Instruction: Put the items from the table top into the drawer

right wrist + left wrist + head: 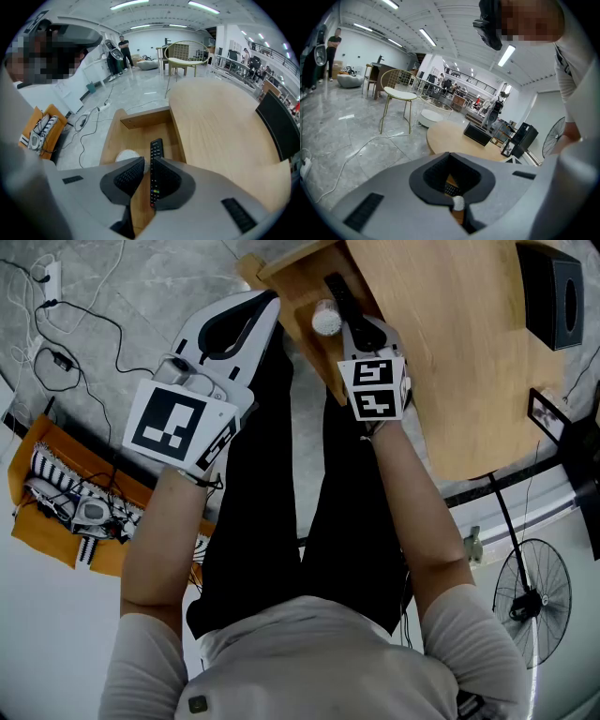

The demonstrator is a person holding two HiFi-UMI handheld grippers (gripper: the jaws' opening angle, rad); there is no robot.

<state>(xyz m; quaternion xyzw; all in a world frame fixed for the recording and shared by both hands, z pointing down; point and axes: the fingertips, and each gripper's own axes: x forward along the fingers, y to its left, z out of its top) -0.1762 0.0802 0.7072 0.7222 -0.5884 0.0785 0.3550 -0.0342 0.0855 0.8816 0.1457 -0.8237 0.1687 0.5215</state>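
Note:
The wooden drawer stands pulled out from under the round table. A black remote lies lengthwise in it, beside a white round object. My right gripper points steeply down into the drawer. The remote runs between its jaws along the right pad, and a gap of bare wood shows at the left pad. My left gripper hovers left of the drawer, its tips together and holding nothing.
A black box and a small picture frame stand on the table's far side. A floor fan is at the right. An orange crate and loose cables lie on the floor to the left.

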